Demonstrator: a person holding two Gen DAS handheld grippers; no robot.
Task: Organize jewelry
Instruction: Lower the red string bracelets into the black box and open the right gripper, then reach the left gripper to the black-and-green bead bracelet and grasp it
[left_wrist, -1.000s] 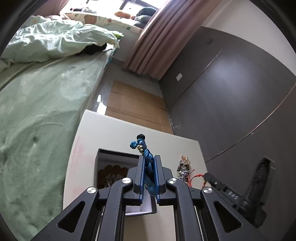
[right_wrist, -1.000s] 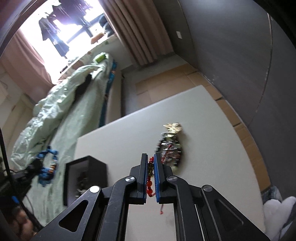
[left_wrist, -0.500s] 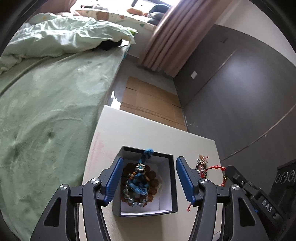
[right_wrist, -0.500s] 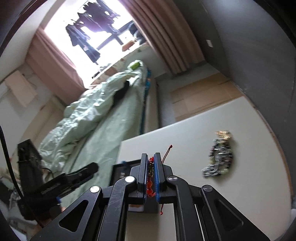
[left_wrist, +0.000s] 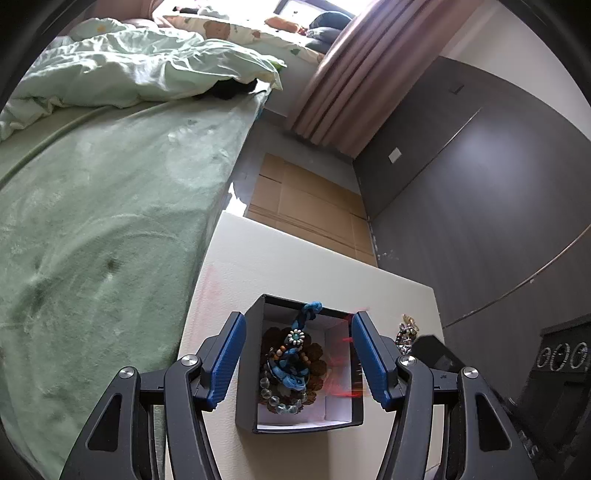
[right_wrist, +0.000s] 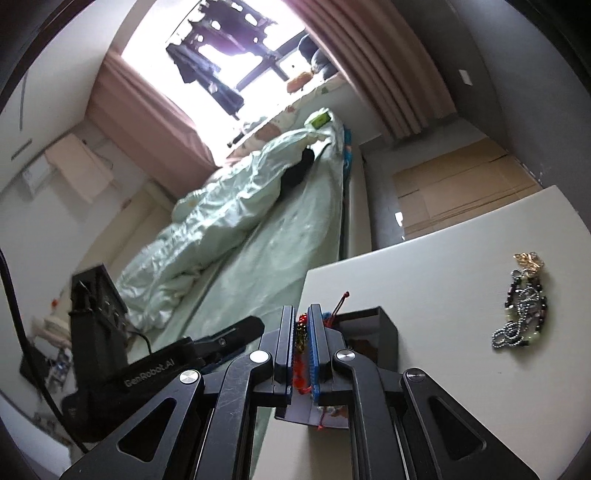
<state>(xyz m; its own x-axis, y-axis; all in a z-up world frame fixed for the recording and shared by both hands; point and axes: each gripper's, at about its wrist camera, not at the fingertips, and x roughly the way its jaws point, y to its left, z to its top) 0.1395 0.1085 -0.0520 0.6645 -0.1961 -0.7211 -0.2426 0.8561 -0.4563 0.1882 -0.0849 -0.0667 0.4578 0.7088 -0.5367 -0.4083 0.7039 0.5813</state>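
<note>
fingers of our right gripper (right_wrist: 302, 347) have just been easing apart, with the red bead bracelet (right_wrist: 298, 363) between the pads, hanging lengthwise straight over the black box (right_wrist: 384, 332). our left gripper (left_wrist: 297, 360) stands wide and empty, straddling that box, where the blue bracelet (left_wrist: 293, 354) lies. we judge the right one nearer to the spare jewelry pile (right_wrist: 522, 301) beyond the box.

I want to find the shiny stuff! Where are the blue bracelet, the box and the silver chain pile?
blue bracelet (left_wrist: 293, 363): left wrist view, its braid.
box (left_wrist: 246, 369): left wrist view, left wall.
silver chain pile (right_wrist: 524, 308): right wrist view, its middle.
</note>
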